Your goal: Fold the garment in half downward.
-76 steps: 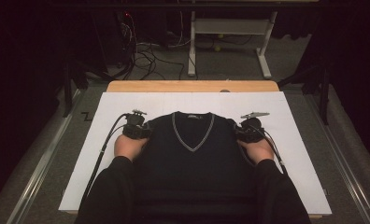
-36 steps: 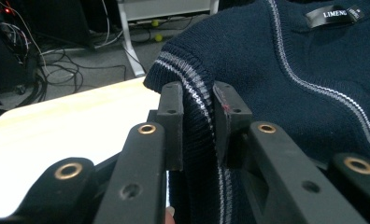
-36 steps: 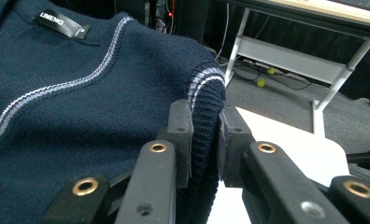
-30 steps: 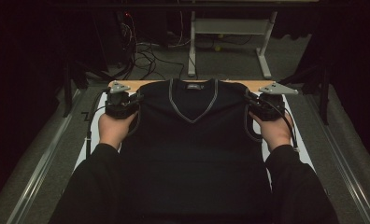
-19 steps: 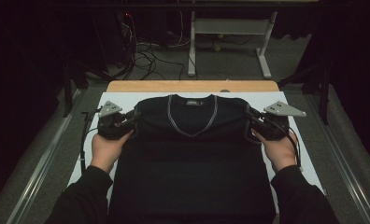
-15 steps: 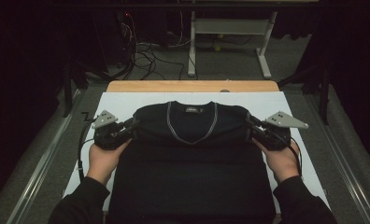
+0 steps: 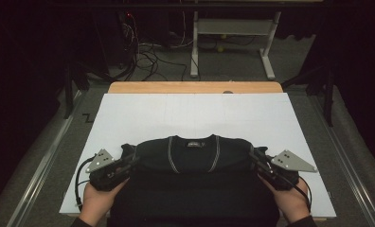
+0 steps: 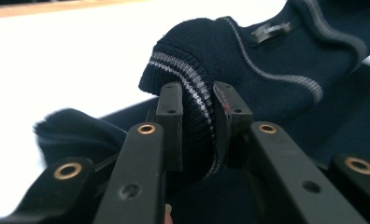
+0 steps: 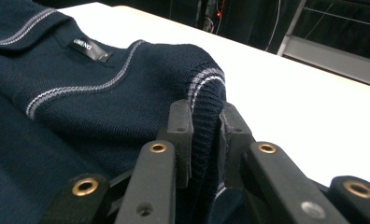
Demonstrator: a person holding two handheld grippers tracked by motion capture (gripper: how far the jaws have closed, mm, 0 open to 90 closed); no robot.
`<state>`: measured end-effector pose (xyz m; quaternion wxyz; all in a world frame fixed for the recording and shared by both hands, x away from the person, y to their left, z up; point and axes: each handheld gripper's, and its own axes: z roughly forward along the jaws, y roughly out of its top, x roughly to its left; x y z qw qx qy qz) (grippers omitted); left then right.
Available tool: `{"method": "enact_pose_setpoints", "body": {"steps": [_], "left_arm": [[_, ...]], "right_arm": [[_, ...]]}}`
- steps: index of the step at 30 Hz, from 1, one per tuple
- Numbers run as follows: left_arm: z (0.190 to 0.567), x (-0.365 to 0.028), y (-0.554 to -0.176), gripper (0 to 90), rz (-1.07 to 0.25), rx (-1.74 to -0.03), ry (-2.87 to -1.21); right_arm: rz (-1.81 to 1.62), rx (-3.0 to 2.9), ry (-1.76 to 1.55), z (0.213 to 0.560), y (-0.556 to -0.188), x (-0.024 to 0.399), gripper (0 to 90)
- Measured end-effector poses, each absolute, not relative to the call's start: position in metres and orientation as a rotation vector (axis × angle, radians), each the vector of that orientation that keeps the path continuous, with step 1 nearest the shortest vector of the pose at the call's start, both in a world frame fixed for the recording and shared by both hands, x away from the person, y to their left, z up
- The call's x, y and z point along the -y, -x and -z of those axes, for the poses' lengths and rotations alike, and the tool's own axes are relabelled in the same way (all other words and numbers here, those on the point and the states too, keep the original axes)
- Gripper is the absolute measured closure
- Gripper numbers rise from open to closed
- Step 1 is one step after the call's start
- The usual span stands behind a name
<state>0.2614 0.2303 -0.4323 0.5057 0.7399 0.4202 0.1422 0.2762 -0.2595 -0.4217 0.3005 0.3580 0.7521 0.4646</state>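
**Both grippers clamped on the shoulders of a navy V-neck sweater**

Nearest to me, along the left gripper (image 8: 196,100), I see its two black jaws pinched onto a fold of ribbed knit with pale grey stripes, the armhole edge of the navy sweater (image 8: 276,79). The cloth bulges up between the pads and rounds over just beyond the tips. Past that bulge, the V-neck trim and a small woven label (image 8: 268,30) lie further ahead and to the jaws' right. To their left, a dark flap of the same knit rests on the white board (image 8: 80,60).

Along the right gripper (image 9: 205,116) I see the same picture mirrored: the jaws are closed on the striped ribbed edge, and the fabric stands up between the pads. The neckline and its label (image 9: 90,50) sit ahead and to the jaws' left; bare white board (image 9: 314,121) runs off to their right.

From the high view, I hold the left gripper (image 7: 129,161) and the right gripper (image 7: 257,160) at opposite shoulders of the sweater (image 7: 190,156), which spans between them and lies across the near part of the white board (image 7: 195,113), its lower half hanging over the near edge. Beyond the board's far end I see a strip of the wooden table (image 7: 195,87), then cables (image 7: 143,56) on the floor and a metal frame (image 7: 233,33).
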Motion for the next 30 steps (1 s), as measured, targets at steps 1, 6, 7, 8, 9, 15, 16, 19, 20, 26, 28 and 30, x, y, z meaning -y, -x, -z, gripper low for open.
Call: {"method": "enact_pose_setpoints", "body": {"steps": [1,6,7,8,9,15,16,19,20,26,28,30], "left_arm": [[0.432,-0.231,-0.257,71.0,-0.334,-1.008,-1.783],[0.438,-0.23,-0.233,70.7,-0.353,-0.979,-1.844],[0.439,-0.229,-0.228,70.6,-0.363,-0.971,-1.867],[0.441,-0.228,-0.224,70.5,-0.367,-0.963,-1.884],[0.443,-0.228,-0.22,70.5,-0.363,-0.96,-1.895],[0.447,-0.233,-0.204,69.8,-0.336,-0.969,-1.913],[0.448,-0.233,-0.203,69.7,-0.326,-0.976,-1.917],[0.454,-0.232,-0.202,69.3,-0.305,-0.998,-1.954],[0.457,-0.231,-0.204,69.2,-0.294,-1.016,-1.971],[0.472,-0.229,-0.219,64.6,-0.24,-1.126,-2.045],[0.473,-0.229,-0.222,60.3,-0.242,-1.138,-2.049],[0.476,-0.23,-0.224,56.3,-0.235,-1.151,-2.042]], "right_arm": [[-1.234,-1.998,-0.953,0.424,-0.271,0.261,78.8],[-1.229,-2.039,-0.965,0.432,-0.252,0.266,78.7],[-1.232,-2.044,-0.963,0.432,-0.248,0.266,78.6],[-1.23,-2.051,-0.96,0.432,-0.243,0.266,78.5],[-1.232,-2.056,-0.955,0.432,-0.239,0.266,78.4],[-1.241,-2.09,-0.954,0.432,-0.22,0.267,78.1],[-1.231,-2.096,-0.955,0.433,-0.218,0.267,78.1],[-1.23,-2.122,-0.975,0.435,-0.213,0.268,77.7],[-1.215,-2.137,-0.977,0.436,-0.212,0.268,77.6],[-1.126,-2.245,-1.088,0.453,-0.224,0.267,76.4],[-1.076,-2.269,-1.113,0.457,-0.229,0.267,75.3],[-1.033,-2.289,-1.138,0.461,-0.231,0.266,73.3]]}}
